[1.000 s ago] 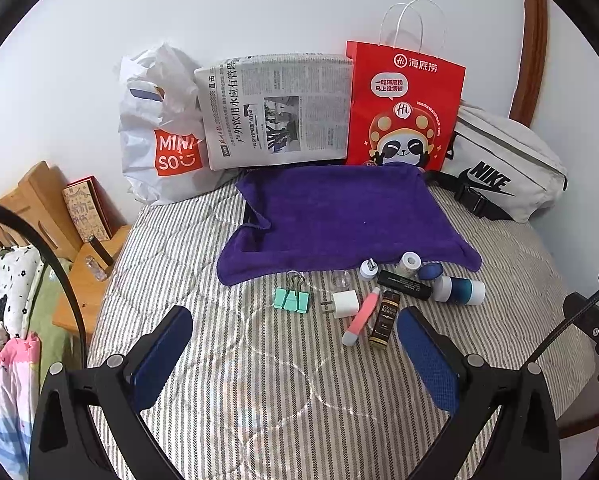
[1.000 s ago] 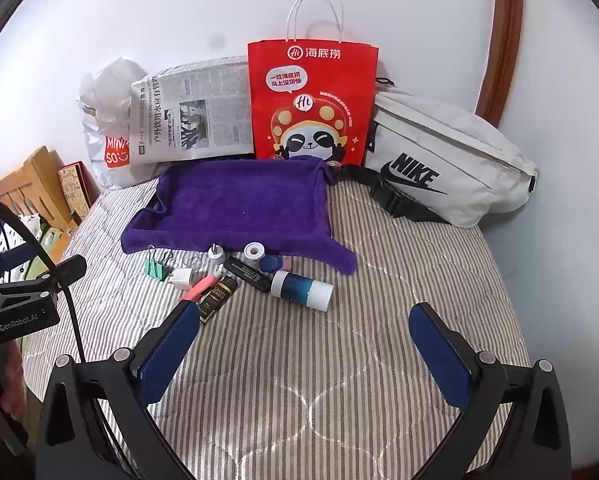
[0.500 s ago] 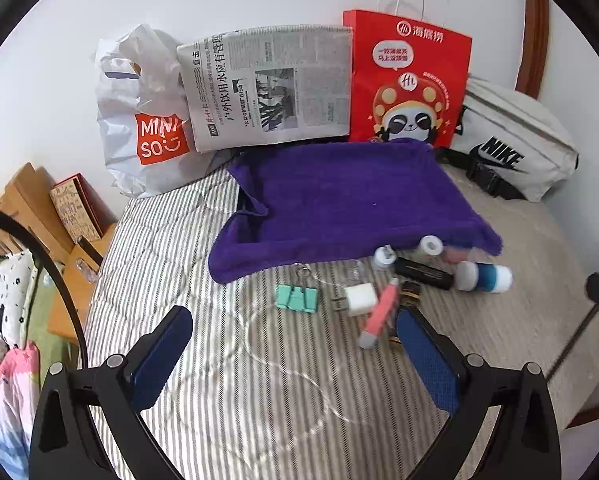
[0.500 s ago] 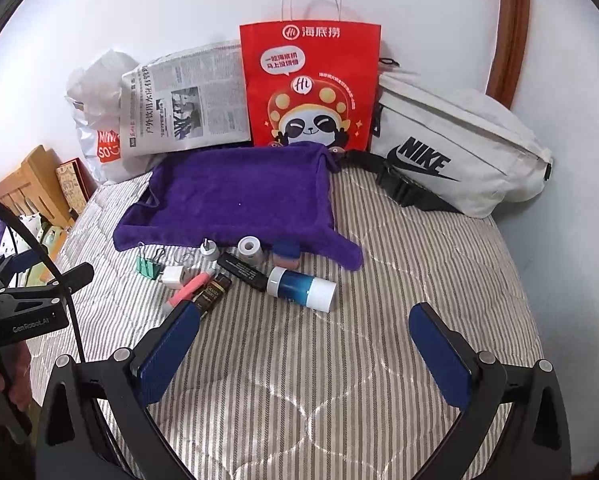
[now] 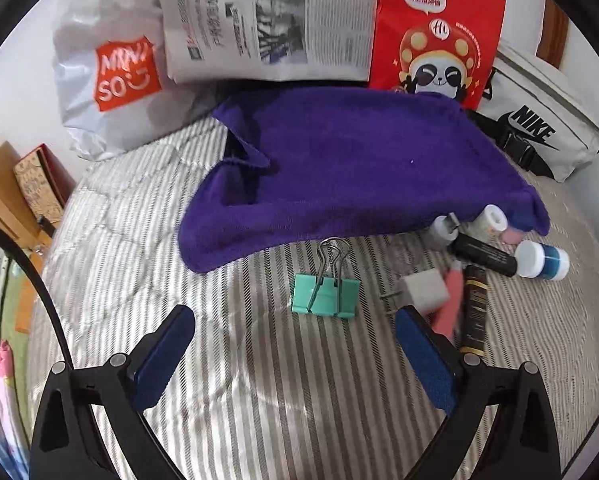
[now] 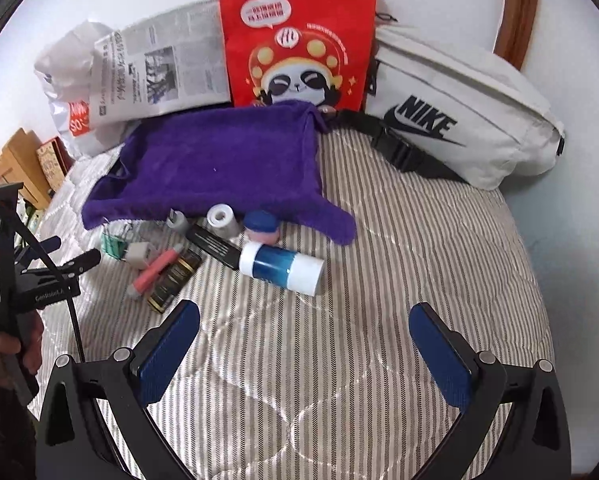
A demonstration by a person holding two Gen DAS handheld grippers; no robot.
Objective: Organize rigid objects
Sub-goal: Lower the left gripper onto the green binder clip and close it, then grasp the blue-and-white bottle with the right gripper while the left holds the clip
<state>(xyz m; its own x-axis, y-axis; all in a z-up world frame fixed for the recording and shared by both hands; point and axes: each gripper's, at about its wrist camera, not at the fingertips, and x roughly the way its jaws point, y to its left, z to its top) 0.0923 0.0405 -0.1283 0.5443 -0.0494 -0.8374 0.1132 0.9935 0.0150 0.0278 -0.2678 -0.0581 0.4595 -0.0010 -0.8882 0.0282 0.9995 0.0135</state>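
Small rigid items lie in a cluster on the striped bed, just in front of a purple towel (image 5: 359,168) (image 6: 219,168). A green binder clip (image 5: 325,294) (image 6: 113,245) lies directly ahead of my open left gripper (image 5: 295,344), between its fingers' line. To its right are a white charger plug (image 5: 421,290) (image 6: 139,253), a pink tube (image 5: 449,304) (image 6: 155,270), a black-gold tube (image 5: 473,308) (image 6: 175,276), a black tube (image 5: 485,254) (image 6: 215,246) and a blue-white bottle (image 5: 543,260) (image 6: 281,266). My right gripper (image 6: 303,340) stands open, empty, short of the bottle.
Behind the towel lean a Miniso bag (image 5: 107,68), a newspaper (image 5: 267,24), a red panda bag (image 6: 295,40) and a white Nike pouch (image 6: 459,108). A small white roll (image 6: 221,218) and a blue-lidded pink jar (image 6: 261,228) sit at the towel's edge. Wooden furniture (image 5: 3,184) stands left of the bed.
Both grippers have moved forward and lower toward the cluster, so the items look larger. The left gripper now has the binder clip centred ahead of it. Both stay open.
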